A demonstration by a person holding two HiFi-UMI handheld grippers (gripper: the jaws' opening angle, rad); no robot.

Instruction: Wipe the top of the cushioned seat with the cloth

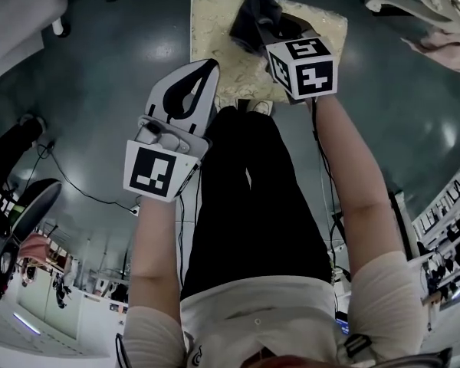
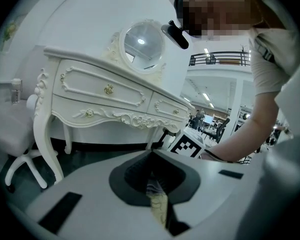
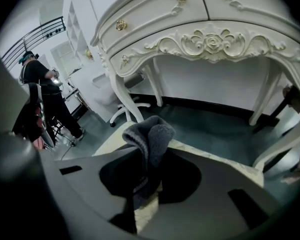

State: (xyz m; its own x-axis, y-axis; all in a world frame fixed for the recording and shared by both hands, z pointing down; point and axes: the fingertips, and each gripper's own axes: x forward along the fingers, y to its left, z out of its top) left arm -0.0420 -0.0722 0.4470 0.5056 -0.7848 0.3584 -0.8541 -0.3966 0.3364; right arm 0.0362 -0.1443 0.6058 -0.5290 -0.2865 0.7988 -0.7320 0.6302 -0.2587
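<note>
**Cloth clamped over the seat, left gripper idle at its edge**

In the head view, the left gripper (image 1: 206, 72) is at the seat's near left edge, with its tip just over the cream cushion. Its own view shows the left gripper (image 2: 151, 156) with jaws drawn together and nothing between them. Only a thin sliver of the seat's pattern shows through the slit. Beyond the seat in that view stand a white carved table (image 2: 105, 91) and a round mirror (image 2: 142, 41) on top of it.

The seat (image 1: 215, 25) is square and cream-patterned, and it stands on a dark floor (image 1: 100, 67) straight ahead of the person's black-clad legs (image 1: 249, 198). Most of its left half is bare.

The cloth (image 1: 254, 15) is dark grey and bunched over the far right part of the seat's top. The right gripper (image 1: 270, 27) reaches in from the seat's near right side, and its marker cube hangs over the near right corner. In its own view the right gripper (image 3: 148, 170) has its jaws closed tightly on the cloth (image 3: 151, 133). The cloth rises in a folded hump above the jaws. A strip of the seat (image 3: 206, 157) shows just past the jaws, and beyond it is the table (image 3: 210, 41). Whether the cloth is pressed against the cushion cannot be made out.
</note>
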